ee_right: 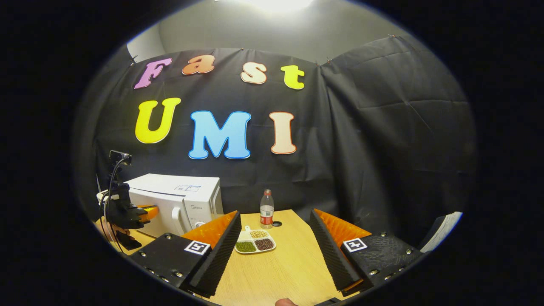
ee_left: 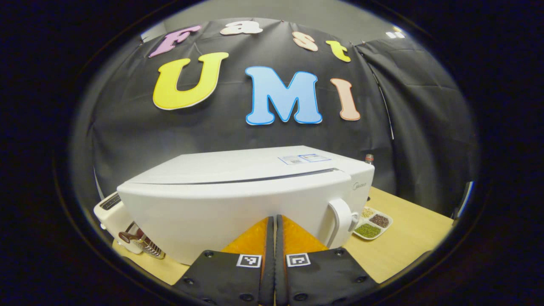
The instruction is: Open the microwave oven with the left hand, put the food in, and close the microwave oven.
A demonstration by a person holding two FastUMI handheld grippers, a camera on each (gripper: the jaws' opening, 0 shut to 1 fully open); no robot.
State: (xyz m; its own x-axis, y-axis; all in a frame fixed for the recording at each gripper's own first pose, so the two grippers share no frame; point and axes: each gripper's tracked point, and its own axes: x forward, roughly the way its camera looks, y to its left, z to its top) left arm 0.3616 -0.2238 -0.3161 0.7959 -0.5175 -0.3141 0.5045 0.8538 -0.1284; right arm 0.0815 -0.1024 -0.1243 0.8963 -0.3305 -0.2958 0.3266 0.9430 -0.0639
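In the left gripper view, the left gripper (ee_left: 274, 238) has its two fingers pressed together with nothing between them, tips close up against the white door of the microwave oven (ee_left: 238, 199). The door looks closed, so by my reading the opening step is not yet done. The handle (ee_left: 340, 221) stands at the door's right edge, just right of the fingertips; the closed fingers seem set to hook or push rather than to pinch.

In the right gripper view, the right gripper (ee_right: 274, 244) hangs low over the wooden table (ee_right: 289, 272) with its fingers wide apart and empty. Straight ahead between them lies the food tray (ee_right: 255, 241), a white divided dish of green, pale and dark grains, resting on the table right of the microwave; the open fingers look lined up to take it.

Farther off stands a clear bottle (ee_right: 266, 209) with a red label, unreadable. A small grey brand mark sits on the microwave front, and a sticker on its top; both are too small to read.
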